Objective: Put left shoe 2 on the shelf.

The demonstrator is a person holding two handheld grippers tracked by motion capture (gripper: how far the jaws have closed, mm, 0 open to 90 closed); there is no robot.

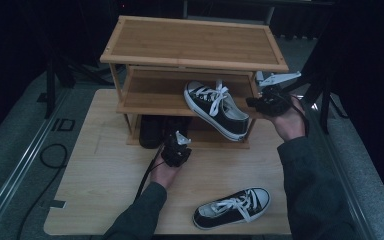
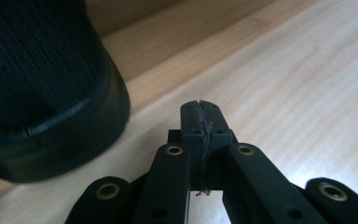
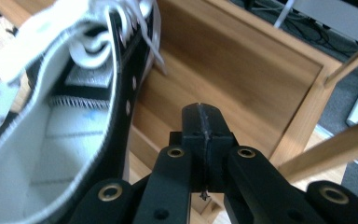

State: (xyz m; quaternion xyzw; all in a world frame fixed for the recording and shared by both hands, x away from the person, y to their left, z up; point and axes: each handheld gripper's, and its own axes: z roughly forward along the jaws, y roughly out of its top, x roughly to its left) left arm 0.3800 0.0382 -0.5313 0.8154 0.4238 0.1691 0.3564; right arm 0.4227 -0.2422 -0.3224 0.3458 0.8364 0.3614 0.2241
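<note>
Currently listed, item by item.

Rack: wooden shoe rack (image 1: 195,42) at the far side of the table (image 1: 105,175), three tiers.

Shoe one: black-and-white sneaker (image 1: 217,107) on the middle shelf, heel overhanging the front edge toward the right hand. In the right gripper view its open collar (image 3: 51,116) sits just left of the jaws.

Shoe two: matching sneaker (image 1: 232,207) lying on the table near the front edge, well apart from the rack.

Dark footwear (image 1: 152,131) on the bottom tier; its black side looms at the left of the left gripper view (image 2: 42,84).

Left gripper (image 1: 176,150): low before the bottom tier, jaws pressed together on nothing.

Right gripper (image 1: 270,102): at the shelved sneaker's heel end, jaws likewise pressed together, empty.

Handling note, as a judgement: the overhanging sneaker looks half-seated. Push it squarely by the heel with closed jaws, level with the shelf, so it slides in without tipping off.

Unclear: whether the right gripper touches the heel; what kind of footwear fills the bottom tier; the rack's rear legs, hidden.
</note>
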